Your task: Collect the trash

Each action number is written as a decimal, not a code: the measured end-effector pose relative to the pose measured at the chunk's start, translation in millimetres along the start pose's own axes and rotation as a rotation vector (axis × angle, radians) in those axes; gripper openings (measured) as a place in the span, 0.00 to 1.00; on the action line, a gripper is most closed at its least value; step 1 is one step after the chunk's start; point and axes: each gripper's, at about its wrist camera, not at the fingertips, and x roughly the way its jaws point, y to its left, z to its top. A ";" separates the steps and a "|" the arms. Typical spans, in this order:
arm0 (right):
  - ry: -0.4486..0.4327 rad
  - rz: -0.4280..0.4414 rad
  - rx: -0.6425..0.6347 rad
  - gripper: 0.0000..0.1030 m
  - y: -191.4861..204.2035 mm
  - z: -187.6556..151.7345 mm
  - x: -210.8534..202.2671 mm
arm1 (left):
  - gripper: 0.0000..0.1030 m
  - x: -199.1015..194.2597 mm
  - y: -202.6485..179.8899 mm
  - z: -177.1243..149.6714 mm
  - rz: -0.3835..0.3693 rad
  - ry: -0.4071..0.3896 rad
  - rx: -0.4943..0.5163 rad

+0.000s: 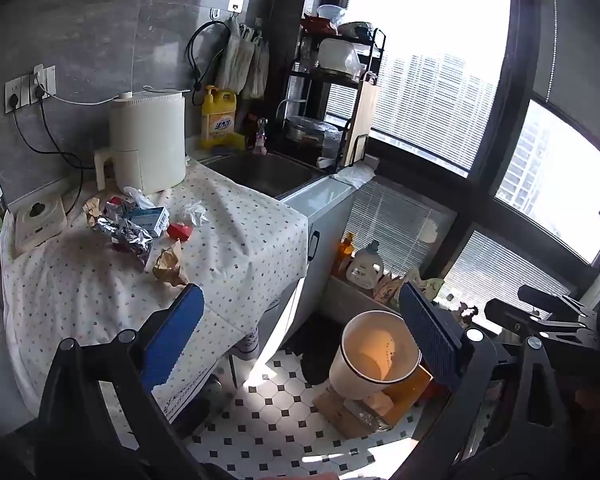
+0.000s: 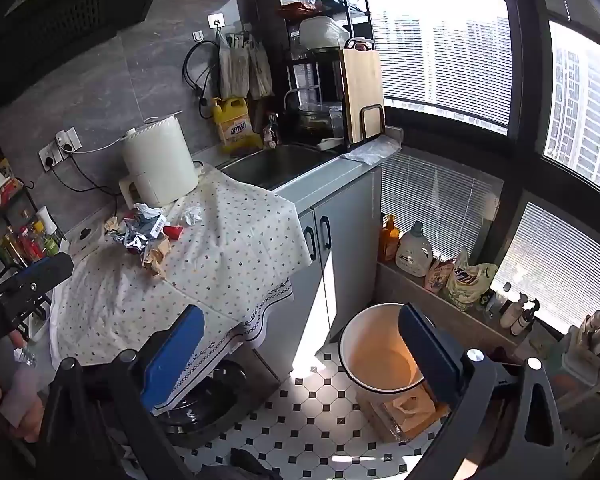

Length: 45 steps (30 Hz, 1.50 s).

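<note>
A heap of trash lies on the dotted tablecloth [image 1: 240,248] in front of the white air fryer. It holds a crumpled foil wrapper [image 1: 130,234], a small blue-and-white box [image 1: 150,218], a red scrap [image 1: 179,231], brown paper [image 1: 170,264] and a white tissue [image 1: 194,212]. The same trash pile [image 2: 148,236] shows at the left of the right wrist view. A white bin [image 1: 380,348] [image 2: 380,348] stands on the tiled floor beside the cabinet, lit orange inside. My left gripper [image 1: 300,336] and right gripper [image 2: 300,354] both hang open and empty, short of the counter and above the floor.
A white air fryer [image 1: 148,144], a yellow detergent bottle [image 1: 219,118], a sink [image 1: 260,170] and a dish rack with a cutting board [image 2: 362,92] line the counter. Bottles and bags [image 2: 416,248] crowd the window ledge. A cardboard box [image 2: 404,408] sits by the bin.
</note>
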 end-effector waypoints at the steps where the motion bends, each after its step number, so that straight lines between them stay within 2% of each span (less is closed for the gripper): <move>1: 0.001 0.000 0.000 0.93 -0.1 0.2 0.0 | 0.94 0.7 0.3 0.1 0.001 0.001 -0.005; 4: 0.002 0.002 -0.004 0.93 0.6 0.6 -0.4 | 0.94 -5.2 4.0 0.4 -0.007 -0.028 -0.022; 14: -0.005 0.005 -0.006 0.93 3.6 5.8 -2.3 | 0.94 -10.8 2.5 4.4 0.014 -0.021 -0.018; 27: -0.007 -0.004 0.004 0.93 -4.6 7.5 -10.2 | 0.94 -11.2 7.3 4.1 0.005 -0.025 -0.019; 45: -0.006 0.002 0.016 0.93 -18.9 -5.9 -17.1 | 0.94 -20.9 -6.8 -1.9 0.008 -0.025 -0.011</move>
